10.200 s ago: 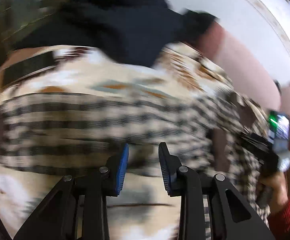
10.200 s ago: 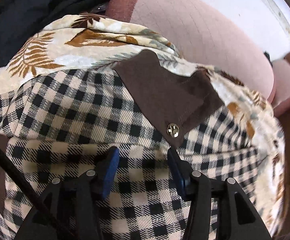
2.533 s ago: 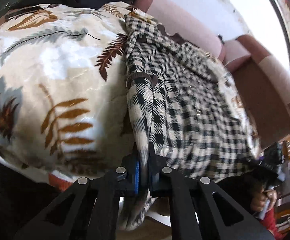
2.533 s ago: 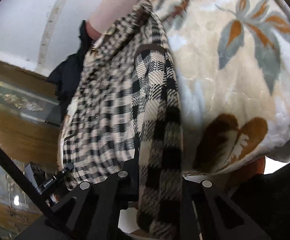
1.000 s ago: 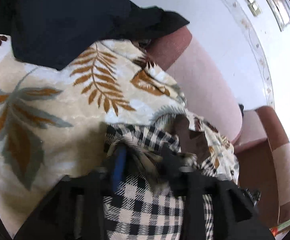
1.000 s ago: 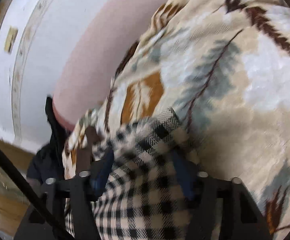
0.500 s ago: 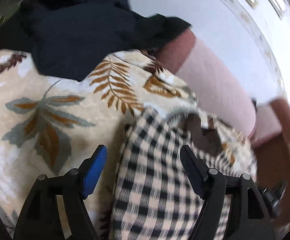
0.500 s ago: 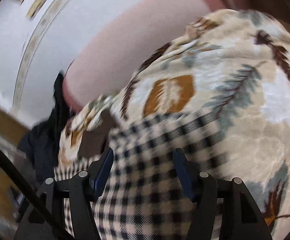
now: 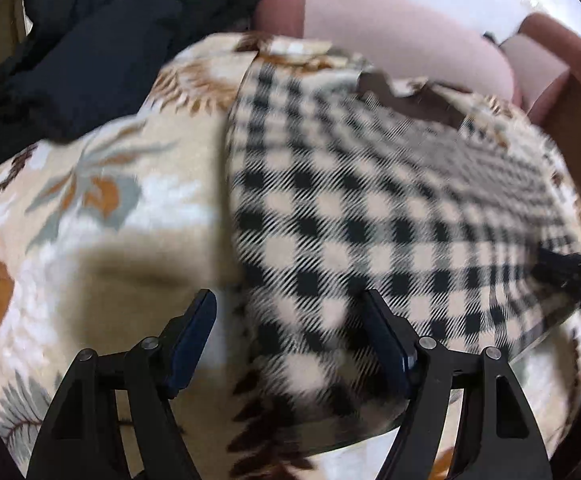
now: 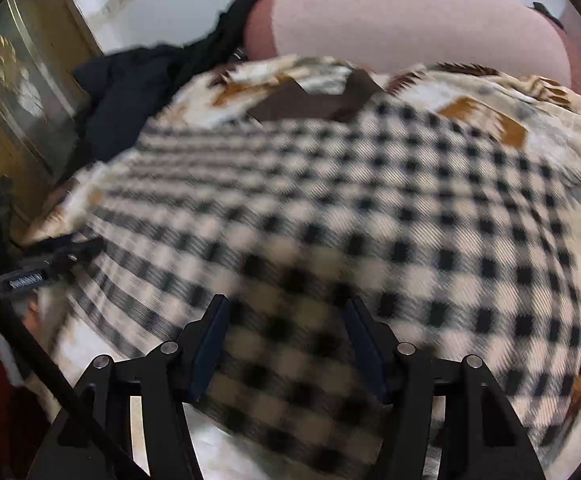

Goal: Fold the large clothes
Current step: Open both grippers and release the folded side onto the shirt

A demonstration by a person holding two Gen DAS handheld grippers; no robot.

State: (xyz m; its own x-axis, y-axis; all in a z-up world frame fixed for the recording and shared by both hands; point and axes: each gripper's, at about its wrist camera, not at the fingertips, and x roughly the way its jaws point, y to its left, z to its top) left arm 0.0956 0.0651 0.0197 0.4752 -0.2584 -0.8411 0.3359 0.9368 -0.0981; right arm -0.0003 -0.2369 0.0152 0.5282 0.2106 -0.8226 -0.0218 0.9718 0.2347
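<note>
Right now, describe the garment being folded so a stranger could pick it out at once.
Start at the pink sofa back and come down onto the leaf-print blanket that covers the seat. Spread flat on it lies the checked shirt, its brown collar toward the sofa back. Its black-and-cream checks set it apart from the plain dark clothes heaped at the blanket's far left.

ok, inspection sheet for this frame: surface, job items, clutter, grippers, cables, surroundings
Surface: leaf-print blanket over a pink sofa.
Job items: checked shirt spread flat on the blanket, brown collar at the far end.
Clutter: dark garment heaped at the back left.
Grippers: left gripper open, right gripper open, both empty above the near hem.
Cables: black cable beside the right gripper.
Surroundings: white wall, gold-trimmed cabinet.
</note>
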